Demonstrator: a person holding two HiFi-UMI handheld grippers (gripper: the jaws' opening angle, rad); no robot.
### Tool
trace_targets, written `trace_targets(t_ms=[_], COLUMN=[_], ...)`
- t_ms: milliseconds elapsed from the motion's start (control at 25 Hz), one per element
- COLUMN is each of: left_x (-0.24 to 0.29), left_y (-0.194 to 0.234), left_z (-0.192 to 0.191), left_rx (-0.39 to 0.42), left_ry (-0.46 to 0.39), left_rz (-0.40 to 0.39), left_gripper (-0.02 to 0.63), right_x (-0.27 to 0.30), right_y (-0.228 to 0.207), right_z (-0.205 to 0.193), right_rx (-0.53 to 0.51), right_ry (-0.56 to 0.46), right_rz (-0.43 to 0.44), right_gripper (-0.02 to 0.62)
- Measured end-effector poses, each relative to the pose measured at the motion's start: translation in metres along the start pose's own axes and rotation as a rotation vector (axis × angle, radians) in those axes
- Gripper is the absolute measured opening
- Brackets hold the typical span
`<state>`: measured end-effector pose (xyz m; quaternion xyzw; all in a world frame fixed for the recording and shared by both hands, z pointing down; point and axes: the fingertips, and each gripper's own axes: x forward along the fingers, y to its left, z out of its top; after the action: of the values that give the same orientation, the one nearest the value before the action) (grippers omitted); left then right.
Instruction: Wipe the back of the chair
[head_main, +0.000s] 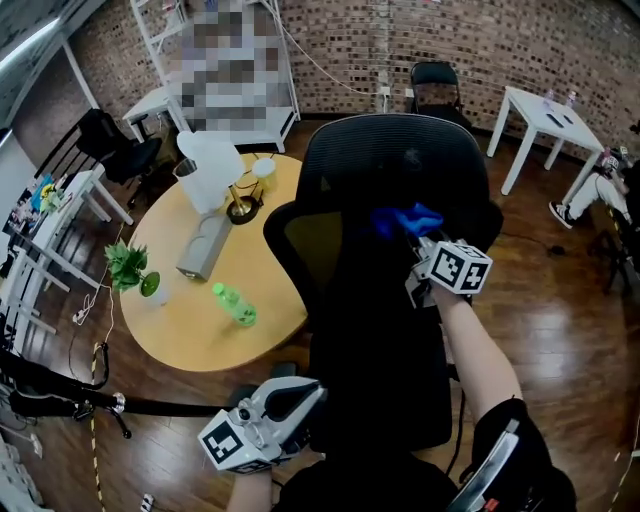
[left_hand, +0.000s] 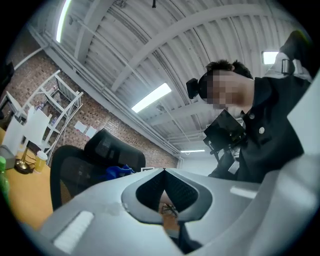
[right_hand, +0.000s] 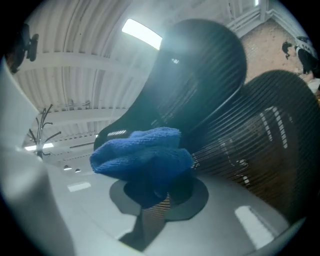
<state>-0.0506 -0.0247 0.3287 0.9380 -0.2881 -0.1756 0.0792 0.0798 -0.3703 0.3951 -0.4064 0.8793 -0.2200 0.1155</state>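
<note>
Nearest, the left tongs (left_hand: 164, 174) hang idle by the seat, jaws pressed together on nothing. The right tongs (head_main: 420, 243) clamp a blue cloth (head_main: 405, 220) against the upper chair back (head_main: 390, 165), so wiping looks under way, with the lower back probably left. Beyond, a round table (head_main: 200, 330) crowds the chair's front, not the back.

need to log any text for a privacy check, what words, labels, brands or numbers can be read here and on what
Nothing is legible.
marker cubes: black-and-white square patterns only, no letters or numbers.
green bottle: label too small to read.
sheets on the brick wall: too small to read.
chair headrest: a small pale mark, too blurred to read.
</note>
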Motion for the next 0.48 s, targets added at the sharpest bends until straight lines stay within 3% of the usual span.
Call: trace_targets(t_ms=[480], left_x=[0.058], left_y=[-0.022], left_z=[-0.018], left_rx=[-0.041], left_ry=[0.053], left_rz=[-0.15], left_gripper=[-0.002], right_x=[-0.121], right_y=[-0.123], right_z=[0.067], right_rx=[0.035], right_ry=[-0.142], right_rz=[-0.28], right_gripper=[0.055])
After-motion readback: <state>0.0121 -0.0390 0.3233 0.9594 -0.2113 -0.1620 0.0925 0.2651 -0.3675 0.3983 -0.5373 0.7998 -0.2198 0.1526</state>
